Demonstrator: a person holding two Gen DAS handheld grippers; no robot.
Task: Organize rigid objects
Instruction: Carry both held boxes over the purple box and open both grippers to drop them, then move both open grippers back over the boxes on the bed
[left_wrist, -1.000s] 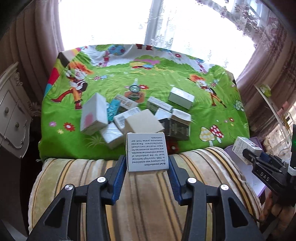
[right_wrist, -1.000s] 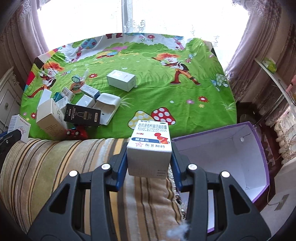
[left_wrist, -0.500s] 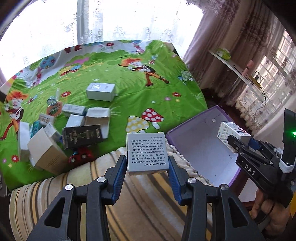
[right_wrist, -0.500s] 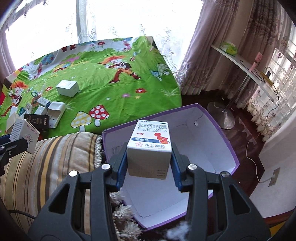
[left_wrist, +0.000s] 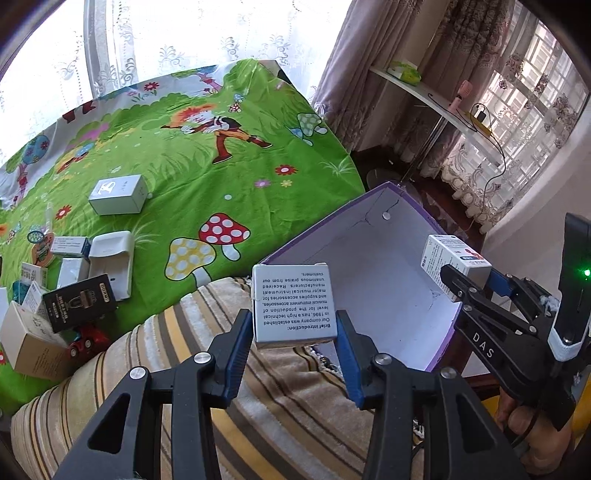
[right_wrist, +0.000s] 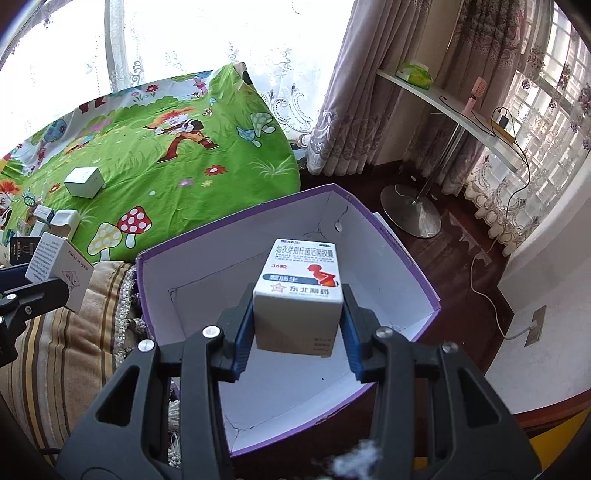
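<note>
Fingers (right_wrist: 240, 332) of my right gripper (right_wrist: 297, 325) are clamped on the medicine carton (right_wrist: 301, 291), which hangs over the open inside of the purple bin (right_wrist: 424, 280); those of my left gripper (left_wrist: 293, 341) are clamped on the white text box (left_wrist: 293, 304), which sits over the near-left rim of the same bin, with the striped cushion (left_wrist: 236, 417) under it.

My worry is the left box. If I let go where it is, I judge it could strike the bin's rim or land on the cushion and slide off outside the bin.

Both grippers sit close together above the bin, so a careless move inward could knock one carton against the other and loosen a grip.

Beyond the bin's left wall lies the green bedspread (left_wrist: 207, 177), where the remaining boxes (left_wrist: 74, 295) sit loosely heaped, well apart from the bin. Coming in low for those risks nudging the heap and scattering it.
</note>
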